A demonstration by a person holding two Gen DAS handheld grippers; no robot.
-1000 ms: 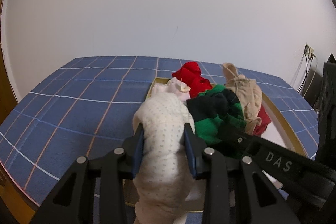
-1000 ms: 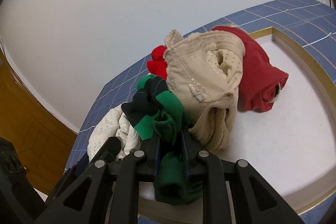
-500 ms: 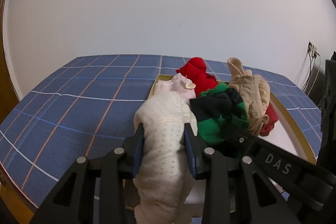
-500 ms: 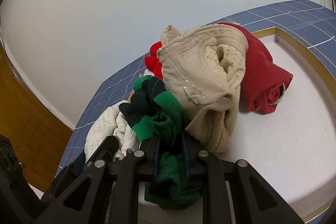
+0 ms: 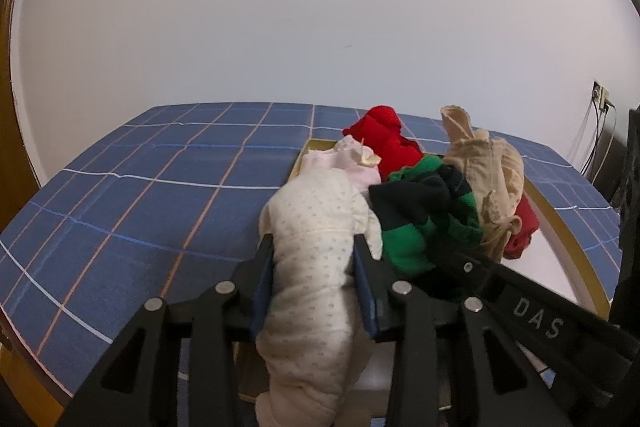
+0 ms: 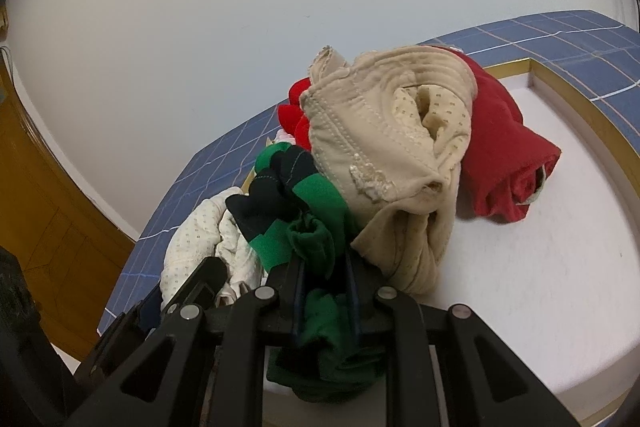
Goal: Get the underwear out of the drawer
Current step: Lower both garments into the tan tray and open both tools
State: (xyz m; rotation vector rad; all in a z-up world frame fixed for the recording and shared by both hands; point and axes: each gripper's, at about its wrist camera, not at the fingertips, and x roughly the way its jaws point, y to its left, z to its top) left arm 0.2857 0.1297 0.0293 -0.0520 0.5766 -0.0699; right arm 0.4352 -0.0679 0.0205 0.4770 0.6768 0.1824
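Note:
My left gripper (image 5: pixel 314 255) is shut on a cream dotted underwear (image 5: pixel 316 227), held over the near left corner of the drawer tray (image 5: pixel 560 227). My right gripper (image 6: pixel 322 269) is shut on a green and navy underwear (image 6: pixel 296 199), which also shows in the left wrist view (image 5: pixel 428 211). A beige underwear (image 6: pixel 384 151) leans on the green one. A dark red underwear (image 6: pixel 504 155) lies behind it on the tray's white floor (image 6: pixel 540 287). A bright red piece (image 5: pixel 384 135) and a pale pink piece (image 5: pixel 344 163) lie at the tray's far left corner.
The tray has a gold rim (image 6: pixel 592 107) and rests on a blue checked cloth (image 5: pixel 160 187). A white wall stands behind. Wooden furniture (image 6: pixel 40 187) is at the left. Cables and a wall socket (image 5: pixel 600 107) are at the far right.
Both grippers have risen a little with their garments still held. The pile sits lower in both views and the beige piece has shifted slightly.

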